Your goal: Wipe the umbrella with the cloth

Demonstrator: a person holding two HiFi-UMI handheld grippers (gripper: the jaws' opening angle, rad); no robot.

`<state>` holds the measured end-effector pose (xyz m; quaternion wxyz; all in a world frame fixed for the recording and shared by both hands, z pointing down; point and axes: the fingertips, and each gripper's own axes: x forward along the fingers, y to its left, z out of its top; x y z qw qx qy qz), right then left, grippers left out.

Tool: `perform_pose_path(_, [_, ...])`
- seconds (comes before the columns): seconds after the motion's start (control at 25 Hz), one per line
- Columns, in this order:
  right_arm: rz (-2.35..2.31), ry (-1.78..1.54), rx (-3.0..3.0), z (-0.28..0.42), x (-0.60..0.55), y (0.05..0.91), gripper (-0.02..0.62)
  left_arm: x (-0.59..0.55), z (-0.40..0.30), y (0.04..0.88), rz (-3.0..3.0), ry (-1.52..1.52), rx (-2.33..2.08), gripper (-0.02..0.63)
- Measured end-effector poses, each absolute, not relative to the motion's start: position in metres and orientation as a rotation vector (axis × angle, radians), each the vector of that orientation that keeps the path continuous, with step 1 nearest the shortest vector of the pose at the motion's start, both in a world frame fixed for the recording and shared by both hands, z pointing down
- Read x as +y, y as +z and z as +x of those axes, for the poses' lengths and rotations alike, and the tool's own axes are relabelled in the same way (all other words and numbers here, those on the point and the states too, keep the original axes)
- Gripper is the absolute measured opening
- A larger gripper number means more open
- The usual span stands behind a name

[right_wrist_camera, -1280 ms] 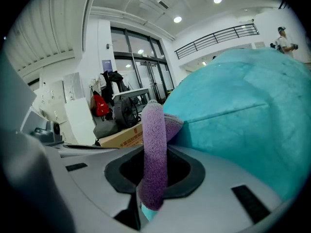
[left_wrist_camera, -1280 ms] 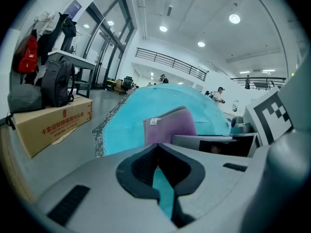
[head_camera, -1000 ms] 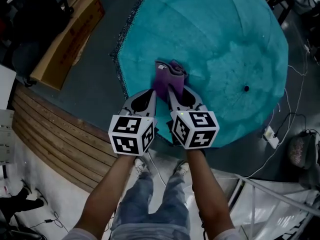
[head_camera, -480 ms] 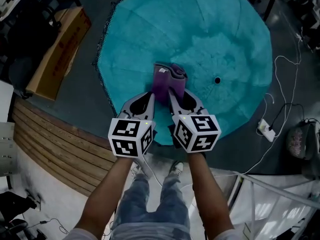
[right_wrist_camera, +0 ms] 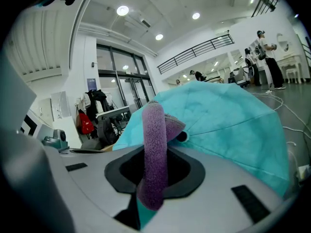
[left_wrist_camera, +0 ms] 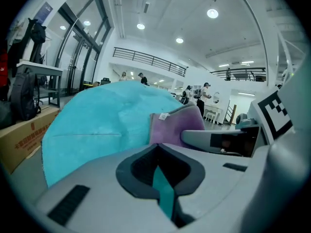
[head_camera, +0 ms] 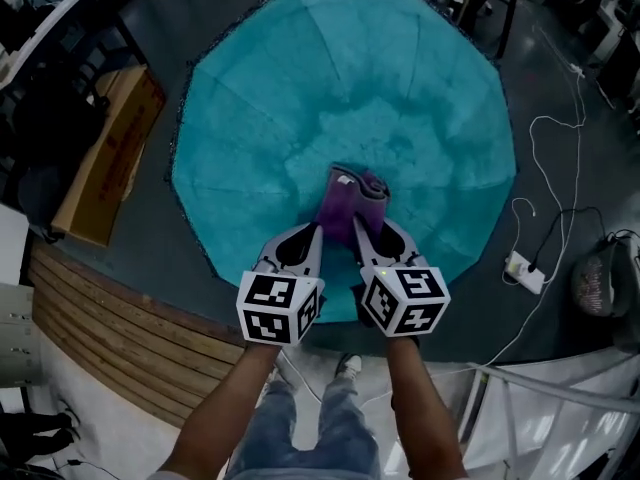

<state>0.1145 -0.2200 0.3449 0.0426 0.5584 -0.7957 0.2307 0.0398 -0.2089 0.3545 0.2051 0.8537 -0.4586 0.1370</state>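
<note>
Purple cloth (head_camera: 352,200) pinched in right gripper (head_camera: 360,234), left gripper (head_camera: 314,236) closed empty just beside, mid-frame on teal umbrella (head_camera: 300,98) (only a thin fold in the jaws): could pull free or bunch if dragged hard, or shove the canopy sideways.

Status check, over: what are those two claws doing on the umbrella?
Right gripper shut on purple cloth, on teal umbrella. Left gripper shut, empty, beside it. Cardboard box off the canopy.
</note>
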Motion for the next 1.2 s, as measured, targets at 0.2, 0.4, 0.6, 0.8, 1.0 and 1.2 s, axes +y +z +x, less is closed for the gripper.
perform_pose_path(0.2, [1.747, 0.732, -2.439, 0.157, -0.211, 0.342, 0.077, -0.205, 0.09, 0.349, 2.436, 0.395, -1.224, 0.006])
perform_pose_path(0.4, [1.794, 0.755, -2.433, 0.202, -0.203, 0.345, 0.077, -0.201, 0.137, 0.35, 2.475, 0.427, -1.169, 0.006])
perform_pose_path(0.6, [1.853, 0.798, -2.412, 0.253, -0.197, 0.352, 0.077, -0.197, 0.182, 0.354, 2.502, 0.463, -1.121, 0.006])
perform_pose_path(0.8, [1.884, 0.809, -2.405, 0.3, -0.193, 0.362, 0.077, -0.194, 0.23, 0.359, 2.528, 0.489, -1.072, 0.006])
perform_pose_path(1.0, [1.915, 0.829, -2.395, 0.343, -0.194, 0.377, 0.077, -0.193, 0.277, 0.366, 2.564, 0.523, -1.021, 0.006])
perform_pose_path(1.2, [1.942, 0.869, -2.384, 0.382, -0.195, 0.397, 0.077, -0.19, 0.316, 0.379, 2.582, 0.571, -0.977, 0.006])
